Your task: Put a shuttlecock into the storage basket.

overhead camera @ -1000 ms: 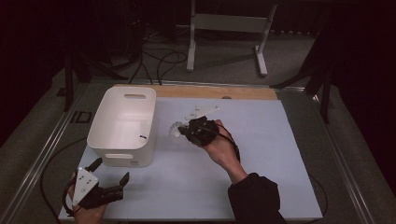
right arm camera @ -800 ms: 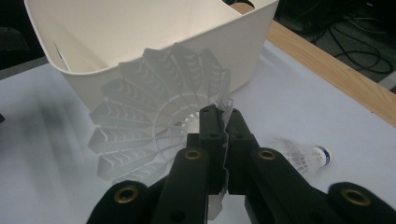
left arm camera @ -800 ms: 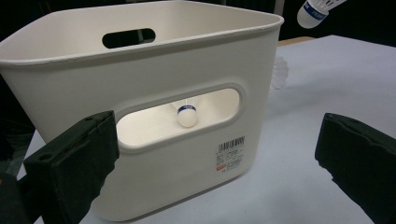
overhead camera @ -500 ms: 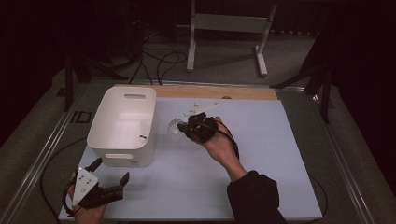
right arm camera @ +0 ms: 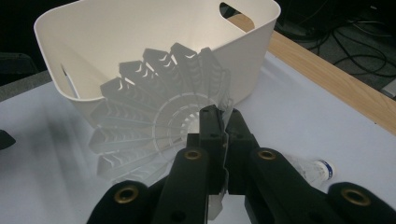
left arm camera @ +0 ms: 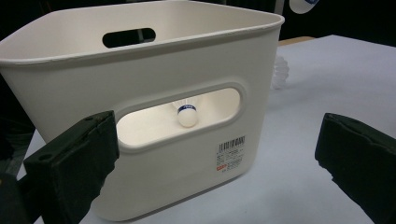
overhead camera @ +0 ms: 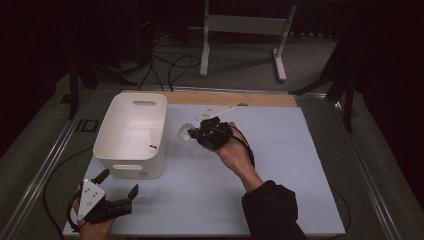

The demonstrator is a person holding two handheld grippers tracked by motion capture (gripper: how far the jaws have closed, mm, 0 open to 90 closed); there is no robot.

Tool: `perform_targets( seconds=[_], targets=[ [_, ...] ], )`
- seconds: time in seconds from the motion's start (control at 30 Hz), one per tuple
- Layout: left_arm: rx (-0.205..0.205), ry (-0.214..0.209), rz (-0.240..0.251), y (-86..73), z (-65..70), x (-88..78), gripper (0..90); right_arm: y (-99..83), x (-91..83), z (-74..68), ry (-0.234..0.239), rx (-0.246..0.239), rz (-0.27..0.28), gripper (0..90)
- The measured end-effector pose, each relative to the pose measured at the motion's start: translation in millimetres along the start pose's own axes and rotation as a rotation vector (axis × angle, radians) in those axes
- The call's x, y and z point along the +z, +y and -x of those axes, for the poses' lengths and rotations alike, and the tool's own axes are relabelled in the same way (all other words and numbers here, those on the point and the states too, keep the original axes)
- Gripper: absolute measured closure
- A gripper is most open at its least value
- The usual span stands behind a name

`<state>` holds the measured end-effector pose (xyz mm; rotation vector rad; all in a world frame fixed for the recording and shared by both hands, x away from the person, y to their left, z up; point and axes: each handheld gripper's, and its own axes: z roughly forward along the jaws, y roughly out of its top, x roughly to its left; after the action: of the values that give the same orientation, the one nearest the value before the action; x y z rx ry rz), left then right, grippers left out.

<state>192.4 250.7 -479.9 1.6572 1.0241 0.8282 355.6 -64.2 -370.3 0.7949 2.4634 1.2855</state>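
Thing in hand: a white plastic shuttlecock (right arm camera: 154,121). The right gripper (right arm camera: 223,122) pinches the edge of its skirt, jaws squeezed tight on it.
Where it is: in the high view the shuttlecock (overhead camera: 187,133) sits up in the air, just to the right of the white bin (overhead camera: 131,135), with the right gripper (overhead camera: 199,134) behind it.
Which way it points: the wide open skirt faces away from the jaws, toward the bin wall (right arm camera: 243,51). The long axis runs about level (the cork end cannot be seen well).
The way to go: the bin lies to the left of the right hand (overhead camera: 231,150) and very near. The rim looks higher than the shuttlecock, so the hand likely has to lift up and over the rim before letting go.
Already inside: one shuttlecock with a blue band (left arm camera: 187,114) lies on the bin floor, seen through the handle slot.
Other one waiting: another shuttlecock (right arm camera: 314,171) lies on the table (overhead camera: 280,165) close to the right gripper.
Nearer hand: the right one, by far. The left gripper (overhead camera: 118,188) rests at the near left corner of the table, jaws wide apart with nothing between them (it points at the bin's front wall (left arm camera: 177,158)).
Room to move: the table to the right of the bin is open and flat. The wooden strip (overhead camera: 225,98) at the far edge is well apart.
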Motion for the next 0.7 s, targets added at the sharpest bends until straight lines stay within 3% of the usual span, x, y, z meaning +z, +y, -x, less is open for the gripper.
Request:
perform_targets(
  seconds=[0.7],
  targets=[
    [0.000,0.001,0.001,0.0,-0.2,-0.1,0.3,8.5,-2.2,6.1,0.006,0.029,0.031,88.8]
  ],
)
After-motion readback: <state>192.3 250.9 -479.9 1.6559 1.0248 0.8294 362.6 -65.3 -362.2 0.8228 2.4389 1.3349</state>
